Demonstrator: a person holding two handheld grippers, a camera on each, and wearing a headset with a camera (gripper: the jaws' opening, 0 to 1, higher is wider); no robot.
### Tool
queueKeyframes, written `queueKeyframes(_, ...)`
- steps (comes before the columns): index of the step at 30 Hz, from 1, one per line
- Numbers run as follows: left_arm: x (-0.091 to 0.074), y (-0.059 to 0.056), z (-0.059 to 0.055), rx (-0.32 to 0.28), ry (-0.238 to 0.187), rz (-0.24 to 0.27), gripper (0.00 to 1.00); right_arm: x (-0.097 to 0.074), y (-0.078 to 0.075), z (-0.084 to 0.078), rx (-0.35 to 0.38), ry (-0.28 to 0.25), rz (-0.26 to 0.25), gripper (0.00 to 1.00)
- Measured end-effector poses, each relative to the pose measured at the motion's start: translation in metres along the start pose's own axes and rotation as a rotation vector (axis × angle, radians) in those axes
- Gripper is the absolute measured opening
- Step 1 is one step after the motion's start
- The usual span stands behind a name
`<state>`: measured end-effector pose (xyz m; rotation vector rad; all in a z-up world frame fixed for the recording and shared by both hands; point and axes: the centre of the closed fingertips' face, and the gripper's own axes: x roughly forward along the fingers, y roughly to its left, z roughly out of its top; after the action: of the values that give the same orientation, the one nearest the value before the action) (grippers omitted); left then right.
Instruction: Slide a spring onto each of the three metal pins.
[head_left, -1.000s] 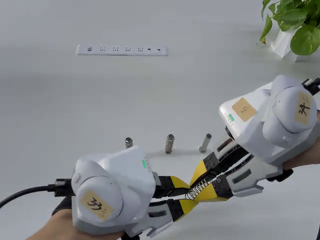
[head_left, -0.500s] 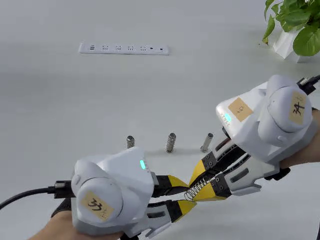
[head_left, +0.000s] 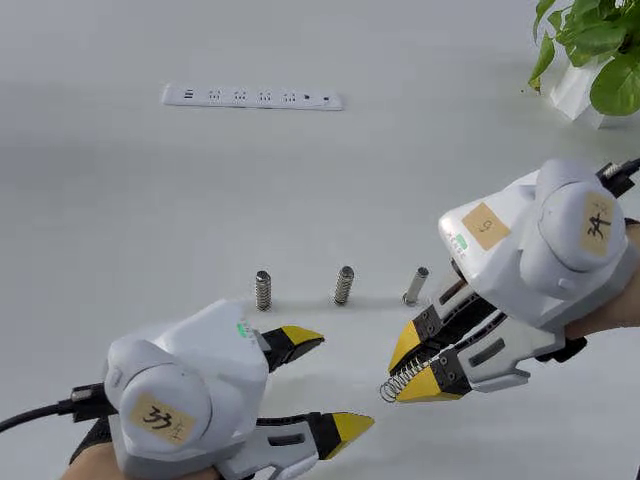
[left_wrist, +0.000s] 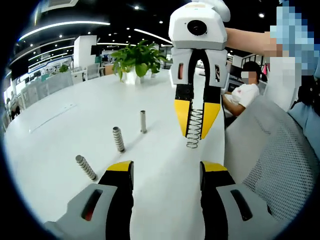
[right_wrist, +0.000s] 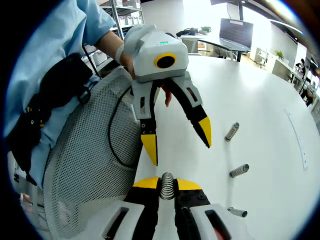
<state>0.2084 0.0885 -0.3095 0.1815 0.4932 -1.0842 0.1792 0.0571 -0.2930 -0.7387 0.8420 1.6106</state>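
Three pins stand in a row on the white table. The left pin (head_left: 263, 290) and the middle pin (head_left: 344, 285) each wear a spring; the right pin (head_left: 415, 286) is bare. My right gripper (head_left: 408, 376) is shut on a loose spring (head_left: 399, 379), which hangs out past its yellow tips in front of the bare pin. That spring (right_wrist: 167, 185) is clamped between the jaws in the right gripper view. My left gripper (head_left: 330, 385) is open at the lower left, apart from the spring. In the left gripper view, its own jaws (left_wrist: 166, 167) are spread, facing the right gripper (left_wrist: 196, 117) and the spring (left_wrist: 194, 127).
A white power strip (head_left: 250, 97) lies at the far side of the table. A potted plant (head_left: 590, 50) stands at the back right corner. A mesh chair (right_wrist: 85, 165) is behind the left gripper at the table's near edge. A cable (head_left: 35, 415) trails from the left gripper.
My left gripper has let go of the spring, opened wide and pulled back to the left. The right gripper keeps hold of the spring and has hardly moved.
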Motion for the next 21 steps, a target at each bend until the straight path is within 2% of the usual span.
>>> queueKeyframes(3,-0.004,0.009,-0.003,-0.017,-0.004,0.040,0.62,0.000,0.000,-0.001,0.002,0.001,-0.001,0.08)
queueKeyframes(10,-0.014,0.023,-0.009,-0.065,-0.006,0.104,0.74,-0.003,-0.006,-0.006,0.001,0.004,-0.021,0.08)
queueKeyframes(16,-0.019,0.036,-0.011,-0.082,-0.016,0.173,0.94,-0.006,-0.008,-0.011,0.007,0.012,-0.027,0.08)
queueKeyframes(21,-0.022,0.041,-0.012,-0.094,-0.018,0.194,0.99,-0.008,-0.009,-0.016,0.010,0.021,-0.029,0.08)
